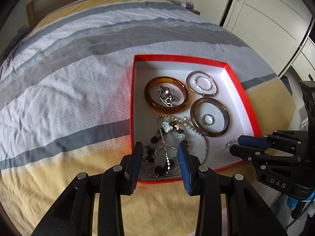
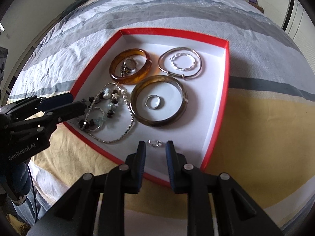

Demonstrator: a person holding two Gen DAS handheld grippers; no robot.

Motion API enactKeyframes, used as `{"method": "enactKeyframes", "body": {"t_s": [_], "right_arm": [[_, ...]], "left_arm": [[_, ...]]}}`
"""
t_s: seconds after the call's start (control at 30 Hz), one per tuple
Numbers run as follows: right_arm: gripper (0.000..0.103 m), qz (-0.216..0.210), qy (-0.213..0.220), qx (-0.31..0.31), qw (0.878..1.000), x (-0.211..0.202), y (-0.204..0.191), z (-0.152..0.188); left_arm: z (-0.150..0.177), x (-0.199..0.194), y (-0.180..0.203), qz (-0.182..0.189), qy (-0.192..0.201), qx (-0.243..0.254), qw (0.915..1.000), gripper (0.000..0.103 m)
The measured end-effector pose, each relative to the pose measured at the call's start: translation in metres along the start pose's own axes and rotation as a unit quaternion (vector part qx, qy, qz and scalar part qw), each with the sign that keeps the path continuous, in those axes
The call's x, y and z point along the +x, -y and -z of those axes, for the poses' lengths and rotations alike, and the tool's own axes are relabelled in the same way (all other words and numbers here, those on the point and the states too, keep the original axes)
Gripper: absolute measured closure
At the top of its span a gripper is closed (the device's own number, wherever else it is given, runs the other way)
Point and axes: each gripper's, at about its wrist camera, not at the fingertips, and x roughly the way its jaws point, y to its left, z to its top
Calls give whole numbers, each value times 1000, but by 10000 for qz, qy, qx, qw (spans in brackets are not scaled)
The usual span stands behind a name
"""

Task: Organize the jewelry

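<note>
A red-rimmed white tray (image 1: 254, 116) (image 2: 226, 82) lies on the bed and holds jewelry. An amber bangle (image 1: 155, 106) (image 2: 141, 74) rings a watch. A thin silver bangle (image 1: 214, 82) (image 2: 198, 66) rings a twisted ring. A dark bangle (image 1: 226, 125) (image 2: 173, 118) rings a small ring (image 2: 153, 102). Tangled bead and chain necklaces (image 1: 163, 147) (image 2: 106, 110) lie at the tray's near left. My left gripper (image 1: 160, 147) (image 2: 76, 101) is open above the necklaces. My right gripper (image 2: 156, 144) (image 1: 236, 143) is open around a small silver ring (image 2: 156, 143) (image 1: 228, 143).
The bed has a striped grey, white and yellow cover (image 1: 78, 78) (image 2: 265, 118). White wardrobe doors (image 1: 265, 15) stand at the right. A wooden headboard (image 1: 35, 9) is at the far end.
</note>
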Motion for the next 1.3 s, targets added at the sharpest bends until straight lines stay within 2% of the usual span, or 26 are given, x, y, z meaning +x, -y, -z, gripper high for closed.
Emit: {"method": "enactKeyframes", "body": {"t_s": [0.1,0.37,0.53,0.7,1.03,1.3], "right_arm": [[79,37,128,23,9999,-11,-5,1],[77,86,474,35,9988,-45,-25,7],[76,8,692,-62,9976,-65,-49,13],[74,-97,812,-226,9964,-77,-78,21],[74,-155,889,-610,9941,-91,-143,39],[74,-140,1036,-778,9915,-100,-181,51]], "left_arm": [[2,-14,-2,-46,120,-29,9999,57],[17,-57,-14,-294,388,-183,9986,46],[38,-90,-33,-508,638,-406,9958,41],[63,-119,-58,-735,906,-681,9908,27],[112,-169,-109,-1225,1032,-1029,9817,27],[143,-201,-133,-1540,1111,-1110,9755,27]]}}
